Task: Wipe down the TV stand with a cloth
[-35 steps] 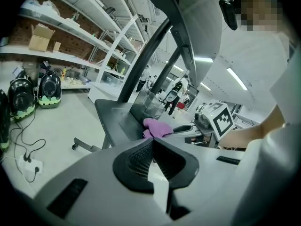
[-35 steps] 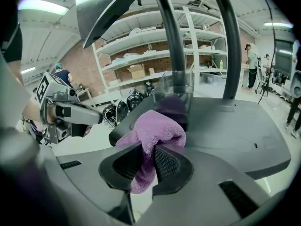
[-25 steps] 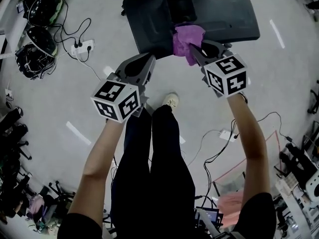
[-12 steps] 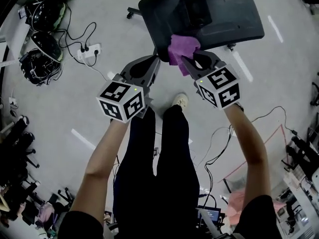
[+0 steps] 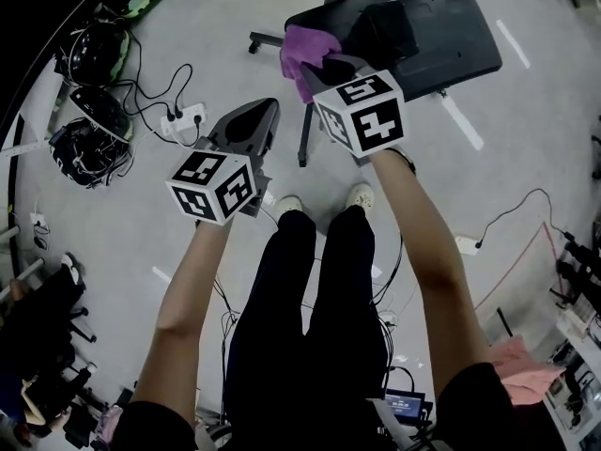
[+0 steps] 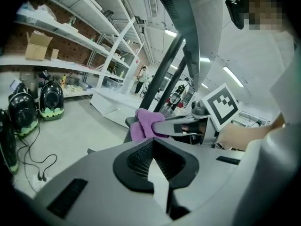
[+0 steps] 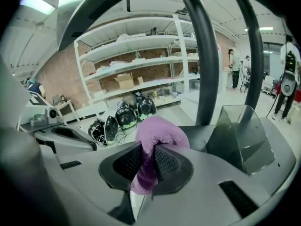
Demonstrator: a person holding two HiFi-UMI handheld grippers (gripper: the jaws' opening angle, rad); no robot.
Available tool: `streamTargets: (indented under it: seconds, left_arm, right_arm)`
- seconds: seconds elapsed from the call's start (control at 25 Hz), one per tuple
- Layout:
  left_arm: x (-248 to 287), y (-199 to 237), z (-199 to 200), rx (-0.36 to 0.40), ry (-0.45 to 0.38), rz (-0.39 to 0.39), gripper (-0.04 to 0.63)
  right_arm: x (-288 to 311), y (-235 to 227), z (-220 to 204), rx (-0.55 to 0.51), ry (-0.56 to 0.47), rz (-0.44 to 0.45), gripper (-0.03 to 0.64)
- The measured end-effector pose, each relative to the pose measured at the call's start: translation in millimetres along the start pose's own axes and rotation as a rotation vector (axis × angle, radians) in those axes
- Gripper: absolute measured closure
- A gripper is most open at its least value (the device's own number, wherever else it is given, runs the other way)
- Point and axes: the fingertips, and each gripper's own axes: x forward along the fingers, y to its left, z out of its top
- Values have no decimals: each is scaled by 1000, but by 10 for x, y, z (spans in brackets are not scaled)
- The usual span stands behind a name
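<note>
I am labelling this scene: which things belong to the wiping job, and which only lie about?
Job: purple cloth; right gripper clamping it; TV stand base.
Lying about: power strip with cables; black-and-green devices on the floor.

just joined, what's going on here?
A person with a gripper in each hand stands over the TV stand's dark base. The right gripper is shut on a purple cloth at the edge of that base; whether the cloth touches it is unclear. The left gripper is shut on nothing, off to the side above the floor.
</note>
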Motion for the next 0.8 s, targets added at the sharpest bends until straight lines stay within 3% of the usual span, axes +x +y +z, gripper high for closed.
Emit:
streamTargets:
  seconds: [0.28, 0.48, 0.8]
  left_arm:
    - [82, 56, 34, -25, -6, -5, 589]
    - [99, 21, -59, -49, 0, 1, 589]
    - [139, -31, -103, -61, -1, 14, 589]
  right_arm:
    - [52, -176, -328, -115, 161, -52, 543]
    - [-37, -437, -440, -149, 186, -124, 543]
    - [-131, -656, -525, -127, 197, -167, 543]
